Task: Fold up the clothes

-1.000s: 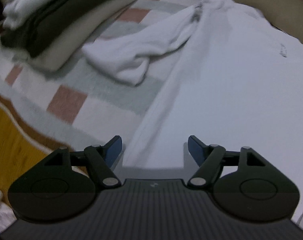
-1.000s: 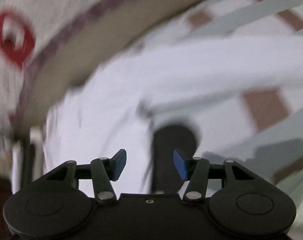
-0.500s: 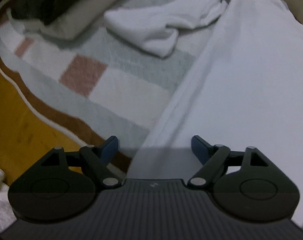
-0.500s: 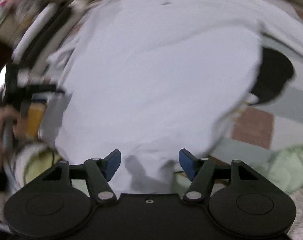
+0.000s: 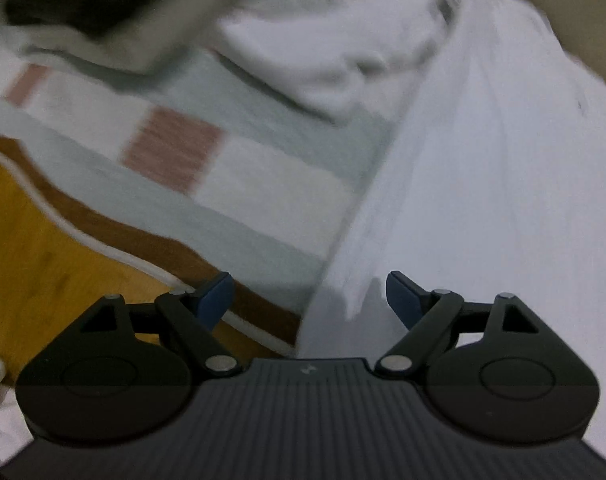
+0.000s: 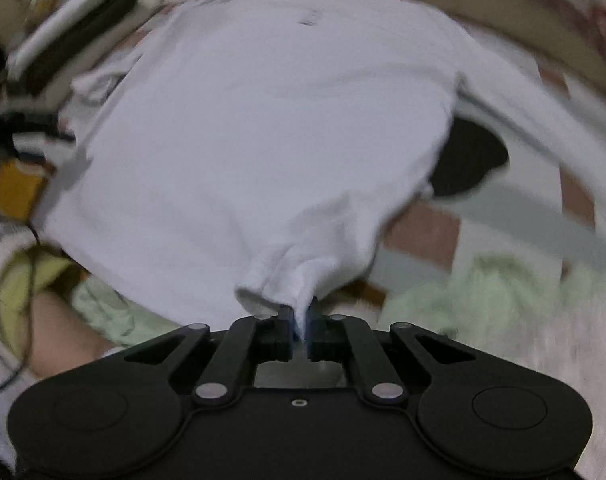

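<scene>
left gripper (image 5: 309,296): black, blue pads | right gripper (image 6: 301,330): black, silver pivots

Folded pile (image 5: 115,12) blocks far left; checked blanket (image 5: 263,184) betw. pile & white shirt (image 5: 483,200) lies bare.

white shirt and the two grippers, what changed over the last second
The right gripper swung across to the white shirt and its jaws have just closed on a bunched bit of the near hem. The left gripper drifted toward the shirt's lower corner, its jaws opening a little wider, pads not pressing on anything. The shirt stays spread on the checked blanket, the folded stack beside it.
</scene>
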